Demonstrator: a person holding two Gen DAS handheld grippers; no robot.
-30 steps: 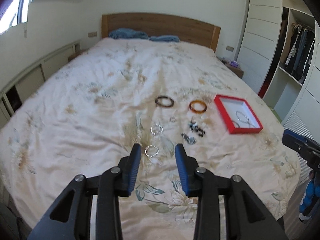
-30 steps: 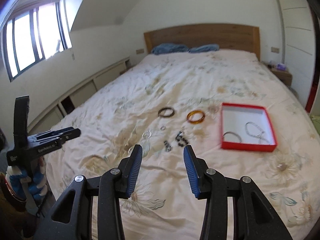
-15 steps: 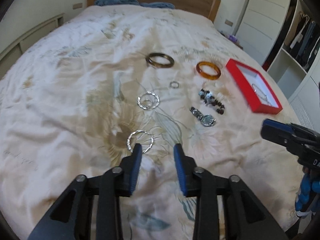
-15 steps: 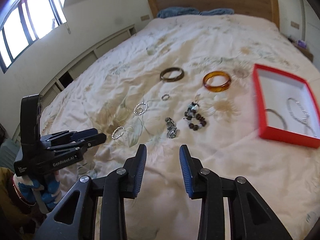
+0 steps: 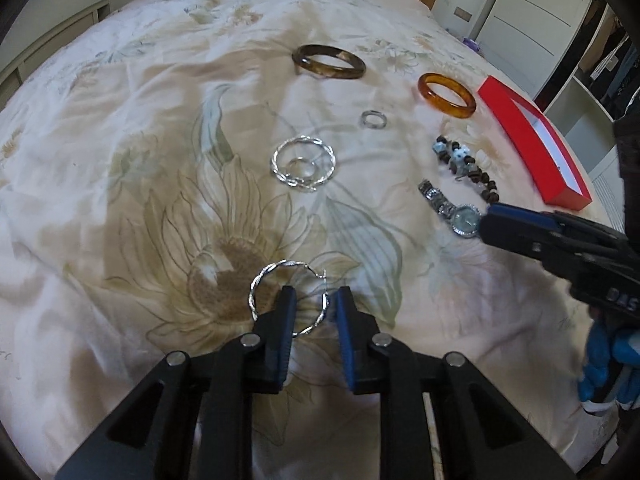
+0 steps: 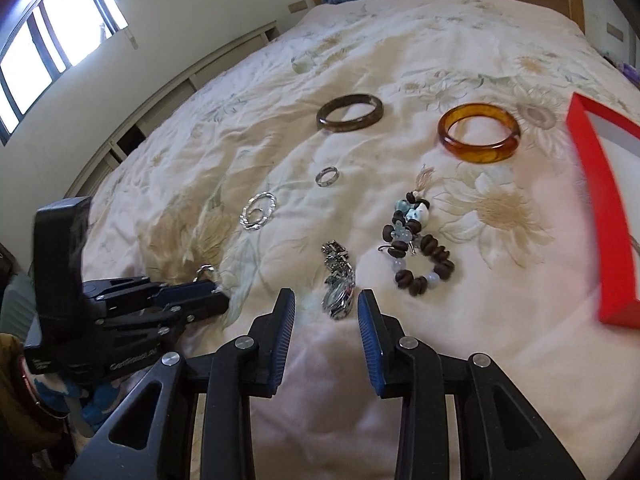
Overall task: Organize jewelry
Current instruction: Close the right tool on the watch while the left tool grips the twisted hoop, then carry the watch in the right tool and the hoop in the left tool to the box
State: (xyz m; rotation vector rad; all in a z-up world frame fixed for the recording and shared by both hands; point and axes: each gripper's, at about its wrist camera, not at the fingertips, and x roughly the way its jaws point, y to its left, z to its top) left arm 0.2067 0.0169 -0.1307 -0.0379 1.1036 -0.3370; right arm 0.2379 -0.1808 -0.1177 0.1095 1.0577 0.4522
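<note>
The bed (image 6: 460, 60) is carrying all the jewelry on a flowered cream quilt. At its right side a red box (image 6: 600, 216) is lying open; only its wall and a strip of white lining are showing, so I cannot tell what is in it.

Loose pieces, largest first: a dark brown bangle (image 5: 328, 62) is lying farthest up the quilt, an amber bangle (image 5: 447, 95) beside it toward the box. A beaded bracelet (image 6: 416, 248) is lying nearer, and a silver wristwatch (image 6: 339, 284) just left of it. A twisted silver hoop (image 5: 303, 163) is resting mid-quilt with a smaller ring inside it, and a small ring (image 5: 374, 119) is lying beyond.

The left gripper (image 5: 311, 300) is pointing down over a second twisted silver hoop (image 5: 260, 284). Its jaws are closing; the left finger is sitting inside the hoop and the hoop's right rim is lying between the pads, not yet pinched.

The right gripper (image 6: 326, 304) is hanging over the wristwatch, fingers apart, the watch face lying between the tips, untouched.
</note>
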